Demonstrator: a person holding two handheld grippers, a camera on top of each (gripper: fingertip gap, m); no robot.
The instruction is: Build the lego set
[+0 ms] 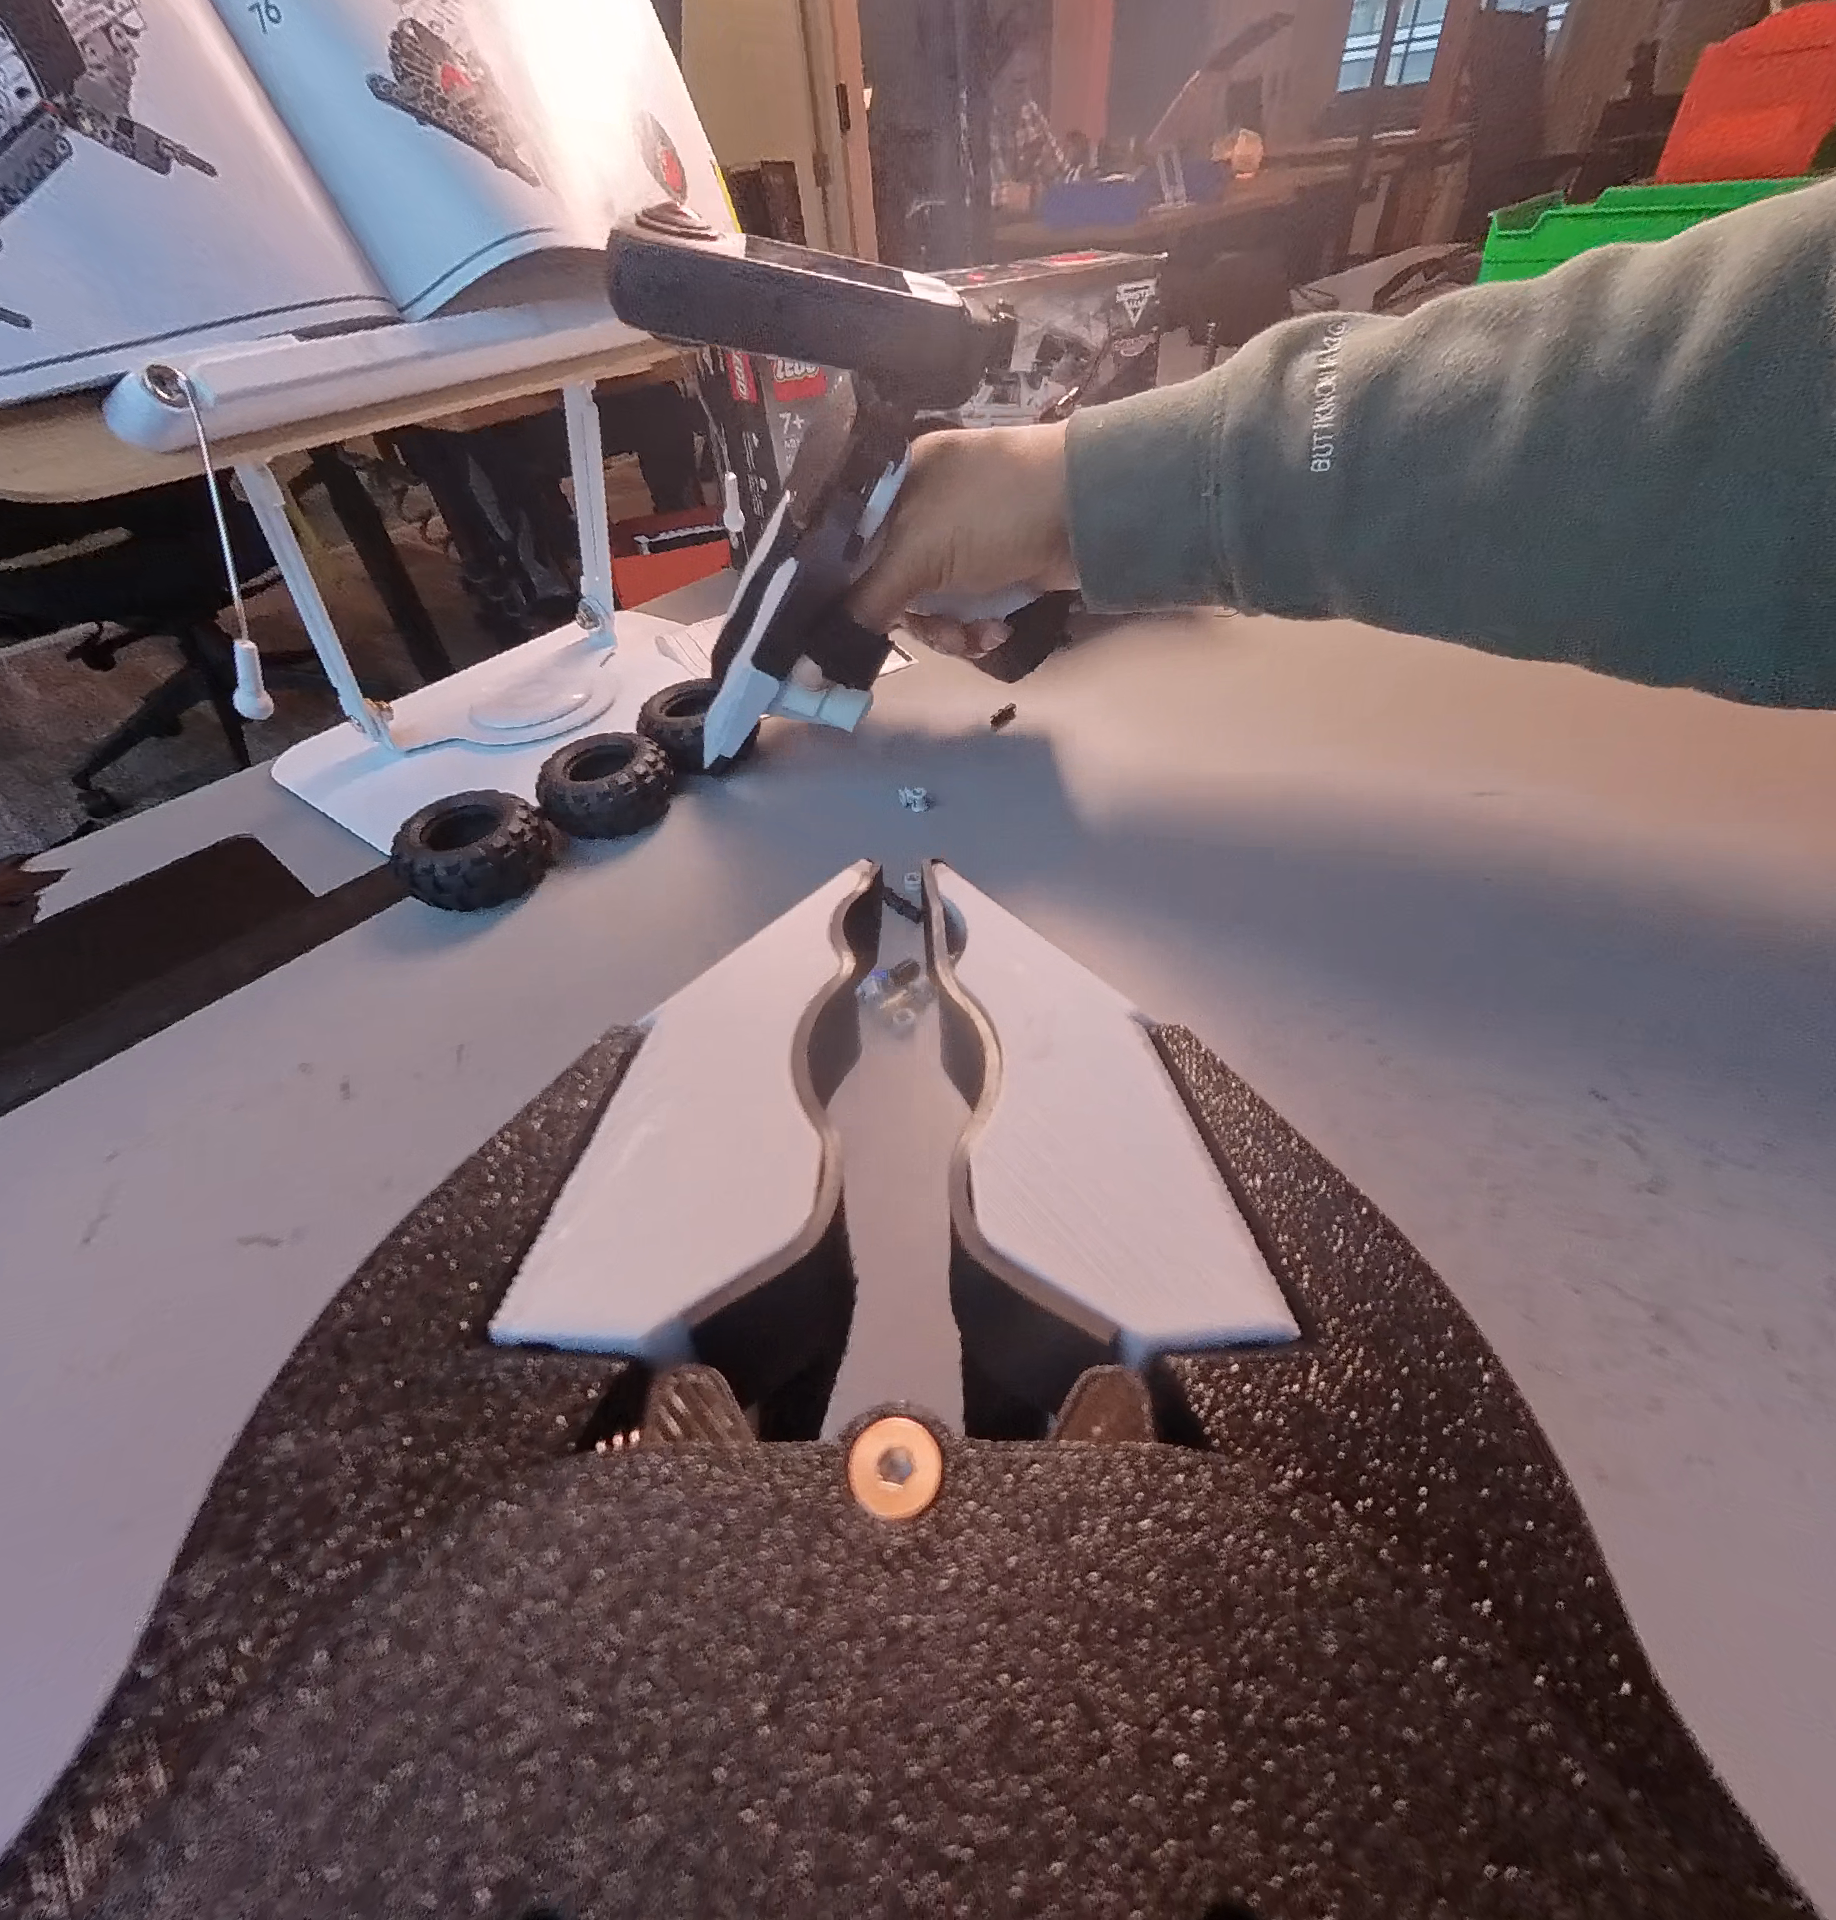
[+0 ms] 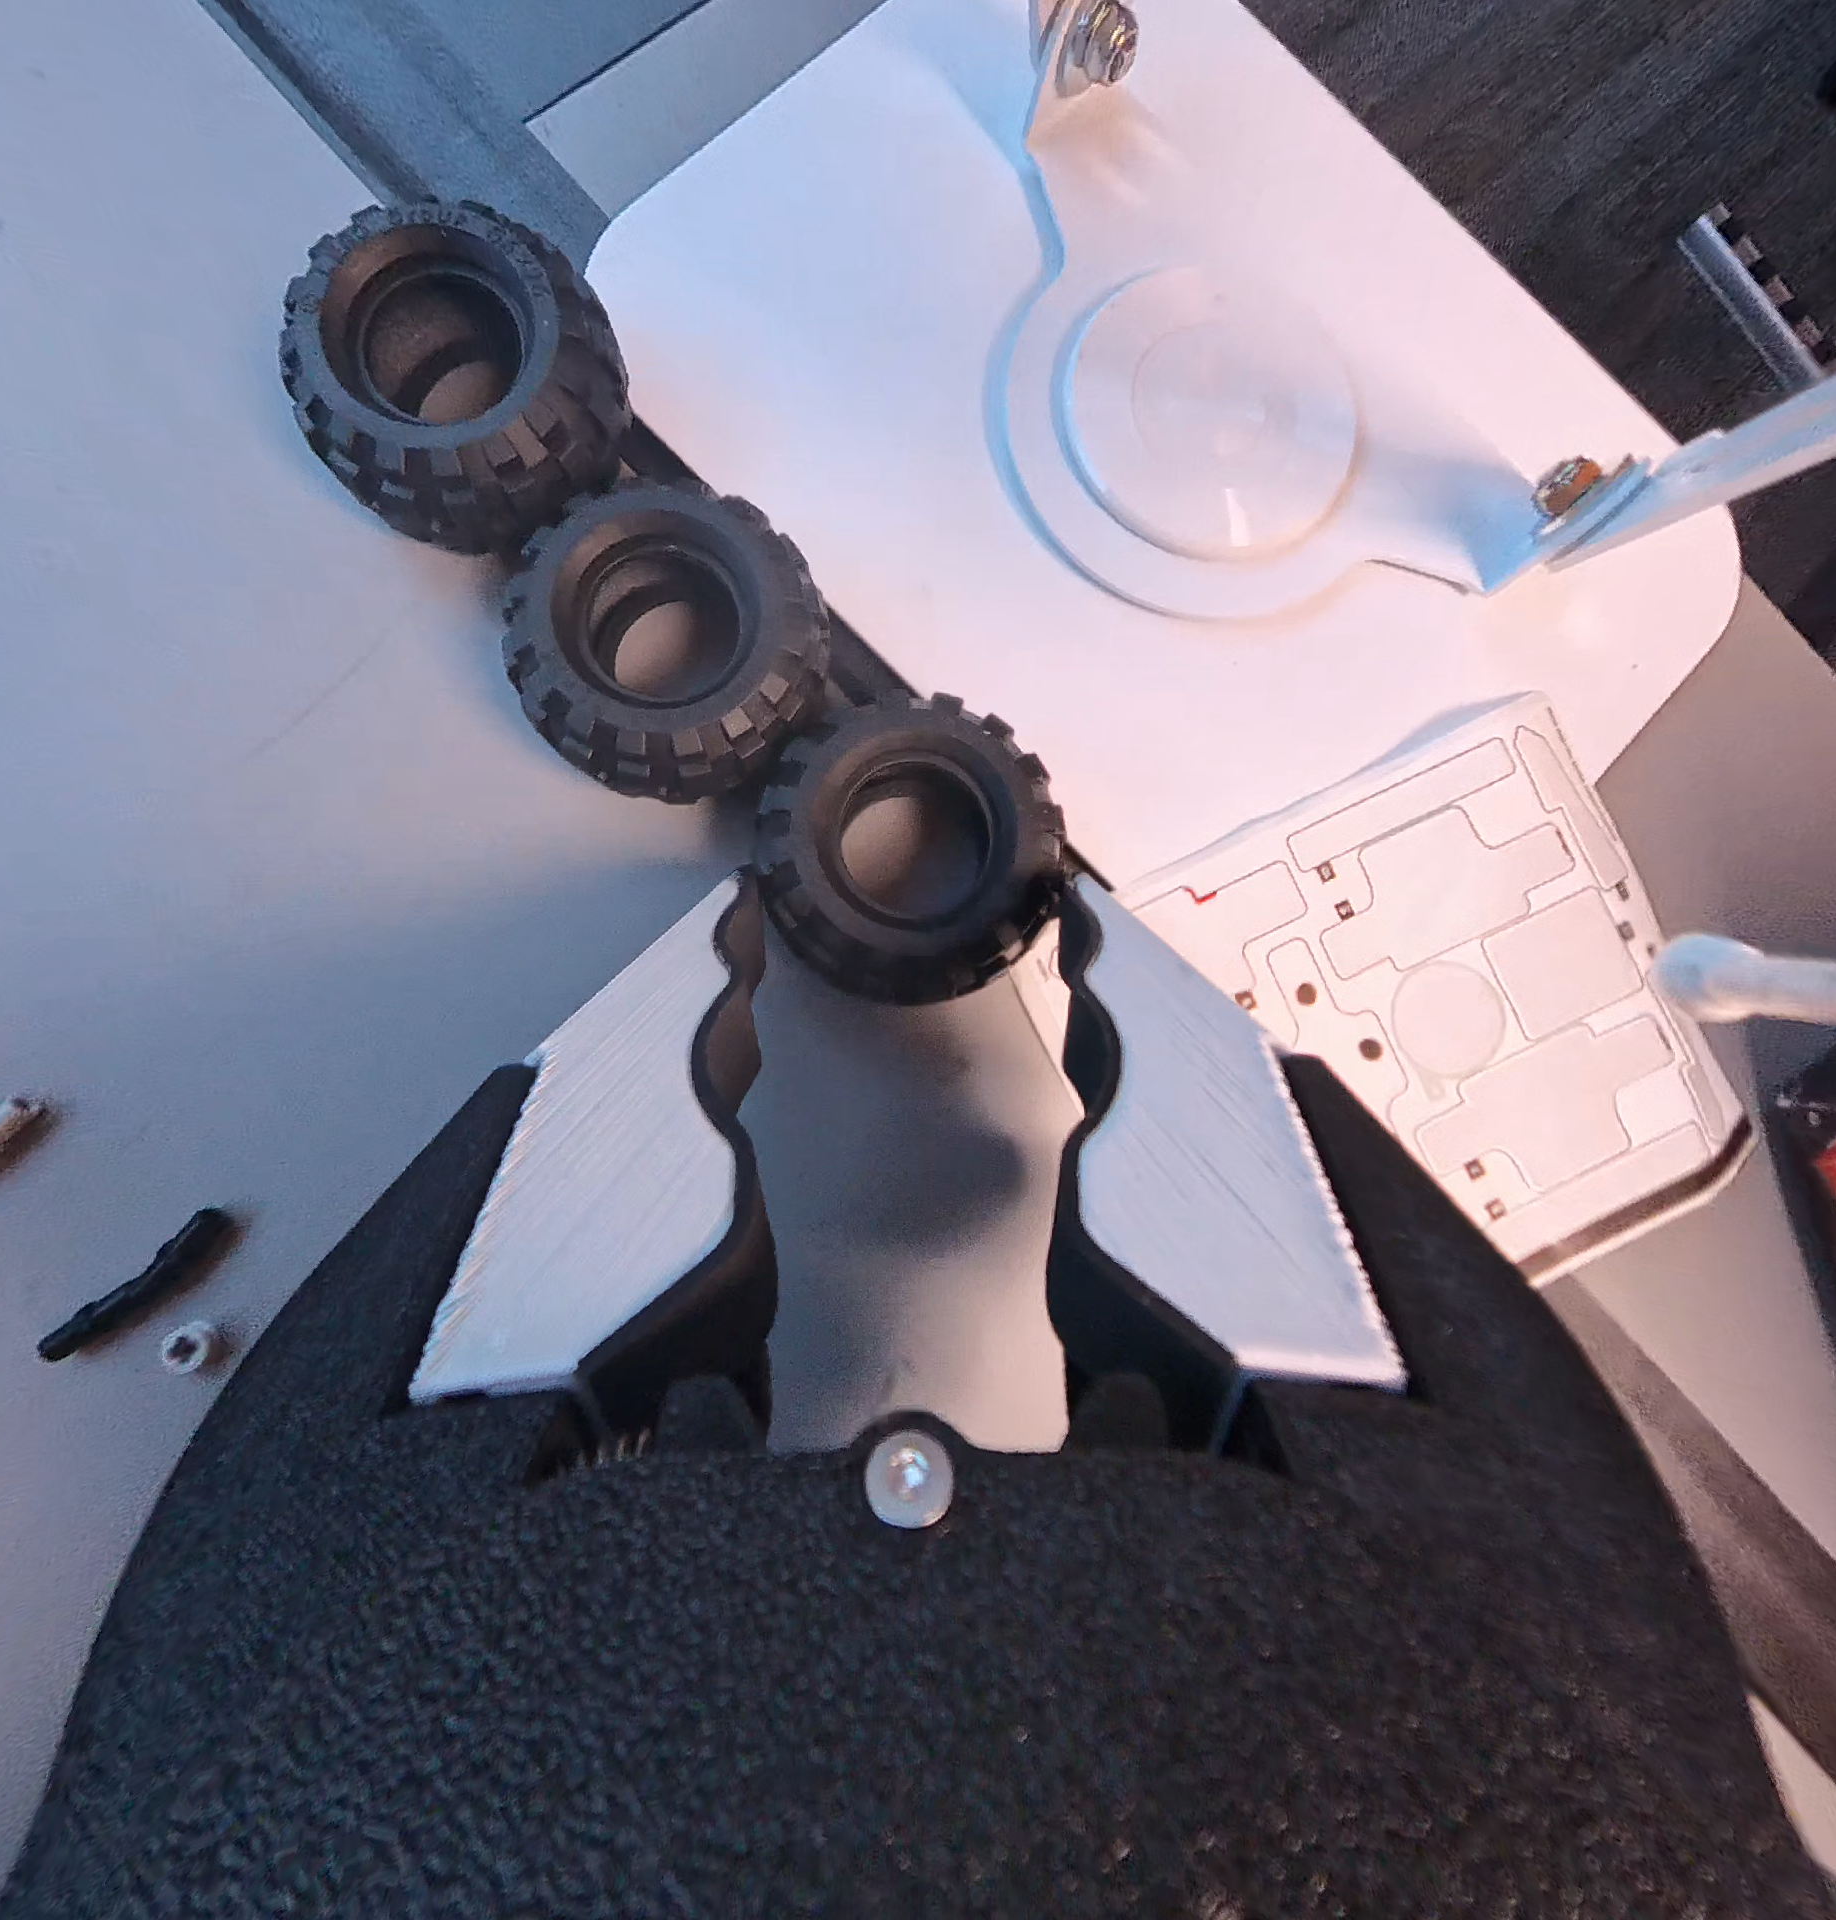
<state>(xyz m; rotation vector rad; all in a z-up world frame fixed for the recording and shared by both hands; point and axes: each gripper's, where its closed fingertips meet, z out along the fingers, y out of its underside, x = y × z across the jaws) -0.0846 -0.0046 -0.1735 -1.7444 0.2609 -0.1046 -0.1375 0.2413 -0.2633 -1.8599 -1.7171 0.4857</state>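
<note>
Three tyres [image 2: 457, 374] lie flat in a touching row along the edge of the white stand base [image 2: 841, 312], probably lined up there for easy picking. To the left, the left gripper [image 1: 901, 878] hovers low with a narrow gap, gripping nothing, small pins [image 1: 893, 997] loose on the table [image 1: 1413, 1039] beneath. The right gripper [image 2: 903, 904] is spread wide, its tips straddling the nearest tyre [image 2: 909, 852], not yet clamped. A sticker sheet [image 2: 1433, 997] lies just right.

My left cam looks low across the grey table [image 1: 1309, 1039]; right cam close, top-down; both share three black knobby tyres [image 1: 604, 784] [image 2: 667, 644].
</note>
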